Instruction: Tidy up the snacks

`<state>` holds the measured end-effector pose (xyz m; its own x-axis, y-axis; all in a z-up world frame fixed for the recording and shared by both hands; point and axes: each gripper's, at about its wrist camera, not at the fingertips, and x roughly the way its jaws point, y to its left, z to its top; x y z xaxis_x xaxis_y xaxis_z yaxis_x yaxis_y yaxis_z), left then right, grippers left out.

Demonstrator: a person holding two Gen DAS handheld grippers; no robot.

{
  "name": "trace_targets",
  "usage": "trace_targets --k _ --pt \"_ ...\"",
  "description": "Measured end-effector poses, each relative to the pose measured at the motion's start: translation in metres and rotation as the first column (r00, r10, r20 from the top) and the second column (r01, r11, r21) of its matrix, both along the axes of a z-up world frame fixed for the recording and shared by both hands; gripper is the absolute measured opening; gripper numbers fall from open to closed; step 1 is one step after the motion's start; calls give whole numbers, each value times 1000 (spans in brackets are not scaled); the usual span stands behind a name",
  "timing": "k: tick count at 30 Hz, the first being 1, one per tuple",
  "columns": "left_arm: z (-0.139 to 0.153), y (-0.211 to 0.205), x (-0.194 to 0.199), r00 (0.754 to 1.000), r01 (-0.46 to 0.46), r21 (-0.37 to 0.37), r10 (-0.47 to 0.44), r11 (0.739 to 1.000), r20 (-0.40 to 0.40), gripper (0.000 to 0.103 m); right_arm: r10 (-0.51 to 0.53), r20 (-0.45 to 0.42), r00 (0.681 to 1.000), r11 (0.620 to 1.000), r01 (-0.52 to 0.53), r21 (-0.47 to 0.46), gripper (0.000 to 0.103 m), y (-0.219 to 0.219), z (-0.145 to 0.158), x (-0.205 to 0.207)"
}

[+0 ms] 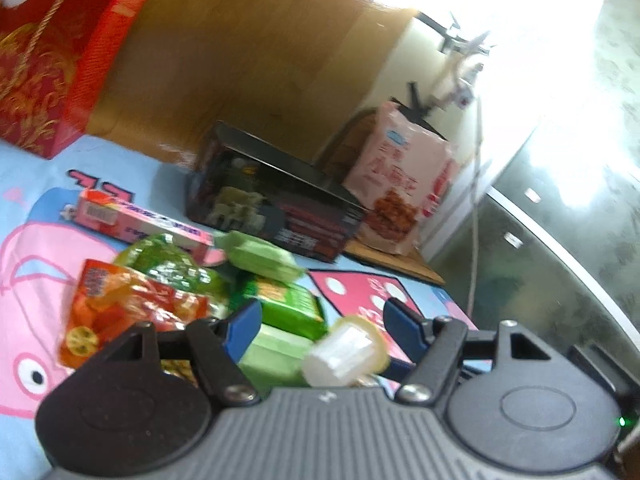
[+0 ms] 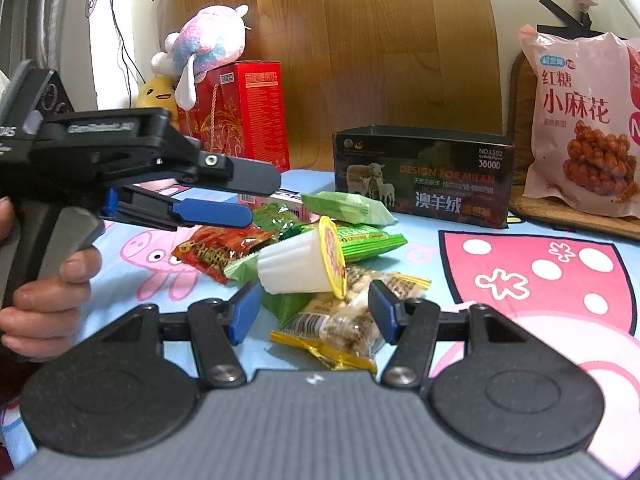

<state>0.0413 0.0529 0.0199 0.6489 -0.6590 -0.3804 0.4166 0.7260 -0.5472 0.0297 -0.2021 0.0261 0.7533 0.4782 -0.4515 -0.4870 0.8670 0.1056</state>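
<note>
Blue-padded fingers of the left gripper (image 1: 322, 320) stand wide apart in the left wrist view, holding nothing. Between and just beyond them lies a pile of snacks (image 1: 192, 292) on a cartoon pig cloth (image 1: 24, 248): a white jelly cup (image 1: 345, 354) tipped on its side, green packets, and a red packet (image 1: 128, 312). Farther back sit a pink carton (image 1: 140, 220), an open black box (image 1: 276, 204), and a pink bag of fried twists (image 1: 400, 184). A red gift box (image 1: 60, 56) stands at far left.

From the right wrist view, the right gripper (image 2: 308, 314) also has its fingers spread wide, empty. The jelly cup (image 2: 300, 266) lies on its side just ahead, resting on a yellow peanut packet (image 2: 344, 320). The left gripper (image 2: 228, 196), held in a hand (image 2: 48, 292), hovers over the pile from the left; its fingers look apart here too. Behind are the black box (image 2: 420, 176), the pink bag (image 2: 584, 120), the red gift box (image 2: 244, 116), and plush toys (image 2: 204, 44).
</note>
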Motion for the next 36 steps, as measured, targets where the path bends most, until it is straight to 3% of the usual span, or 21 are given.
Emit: trace_targets --k 9,12,14,20,27,31,36 --pt "-5 -19 -7 998 42 55 -39 998 -47 69 49 39 998 997 -47 -68 62 9 1 1" --pt "-14 -32 0 994 73 89 -65 993 -89 56 64 46 997 994 -60 -95 57 15 1 7" --pt "-11 -37 -1 996 58 122 -50 991 -70 53 69 42 997 992 -64 -107 50 17 0 11" --pt "12 -41 13 997 68 97 -64 993 -50 53 45 99 994 997 -38 -72 49 8 14 15" --pt "52 -54 84 999 37 91 -36 995 -17 53 -11 163 987 1000 9 15 49 -8 47 77" --pt "56 -62 136 999 -7 86 11 996 -46 54 -56 103 993 993 44 113 49 -18 54 133" --pt "53 -59 178 991 -64 61 70 996 -110 57 -111 28 993 988 108 109 50 -12 52 185"
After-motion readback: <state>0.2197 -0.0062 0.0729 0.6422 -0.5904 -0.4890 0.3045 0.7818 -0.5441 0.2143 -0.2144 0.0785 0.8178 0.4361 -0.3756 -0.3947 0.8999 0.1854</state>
